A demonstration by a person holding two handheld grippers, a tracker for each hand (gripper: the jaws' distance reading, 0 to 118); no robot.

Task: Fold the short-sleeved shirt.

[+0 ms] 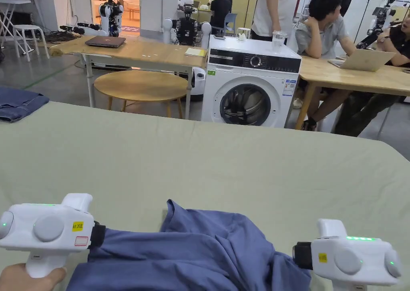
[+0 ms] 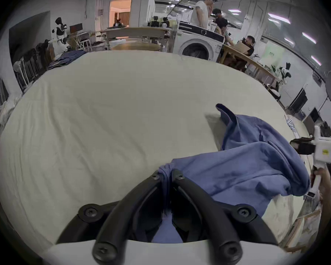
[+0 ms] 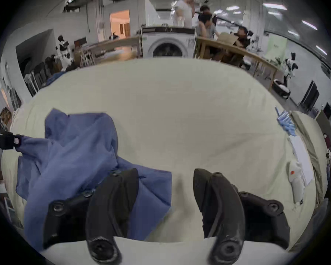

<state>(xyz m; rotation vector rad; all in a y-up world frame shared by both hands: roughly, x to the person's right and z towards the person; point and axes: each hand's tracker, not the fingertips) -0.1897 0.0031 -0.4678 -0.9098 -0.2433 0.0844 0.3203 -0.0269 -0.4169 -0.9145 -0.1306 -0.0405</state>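
Observation:
A blue short-sleeved shirt (image 1: 192, 247) lies crumpled at the near edge of a table under a pale green cover (image 1: 200, 155). One pointed part of it sticks up toward the far side. My left gripper (image 1: 100, 236) is at the shirt's left end. In the left gripper view its jaws are shut on a bunched bit of the shirt (image 2: 237, 166), pinched at the left gripper (image 2: 166, 170) tips. My right gripper (image 1: 299, 255) sits at the shirt's right end. In the right gripper view the right gripper (image 3: 165, 175) is open, one jaw over the shirt (image 3: 71, 154) and the other over bare cover.
Folded denim (image 1: 18, 103) lies at the table's far left corner. Beyond the far edge stand a washing machine (image 1: 250, 83), a round wooden table (image 1: 140, 85) and a desk with seated people (image 1: 324, 31). Blue items and white paper (image 3: 287, 122) lie along the table's right edge.

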